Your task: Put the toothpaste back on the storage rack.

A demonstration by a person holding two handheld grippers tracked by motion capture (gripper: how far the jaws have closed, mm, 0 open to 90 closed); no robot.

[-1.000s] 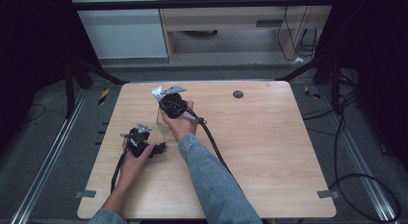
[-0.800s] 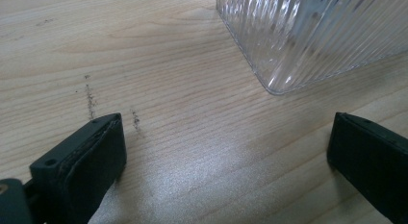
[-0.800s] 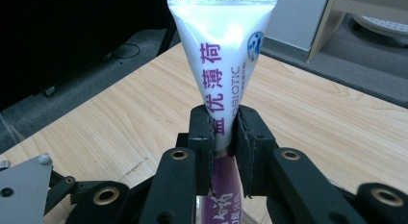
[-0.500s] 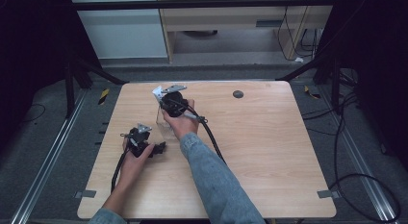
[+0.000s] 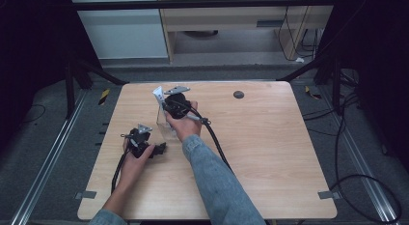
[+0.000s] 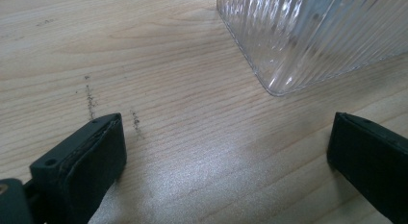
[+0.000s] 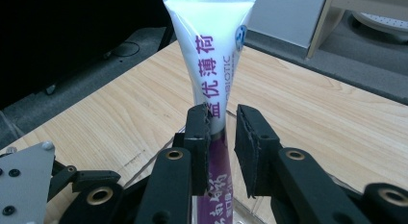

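Note:
A white and purple tube (image 7: pixel 211 51) stands upright in a clear ribbed glass (image 5: pixel 165 127) left of the table's middle. My right gripper (image 7: pixel 222 123) has the tube's narrow middle between its jaws. The left pad (image 7: pixel 199 137) lies against the tube, and a thin gap shows at the other pad. In the high view the right gripper (image 5: pixel 169 105) hovers over the glass with the tube's flat end (image 5: pixel 158 95) sticking up past it. My left gripper (image 6: pixel 226 137) rests open on the wood, and the glass's corner (image 6: pixel 312 36) lies just beyond its jaws.
The wooden table (image 5: pixel 270 152) has a dark round cable hole (image 5: pixel 238 94) at the back. Black cables (image 5: pixel 217 143) trail from both grippers toward the front edge. Metal floor rails and a dark frame surround the table.

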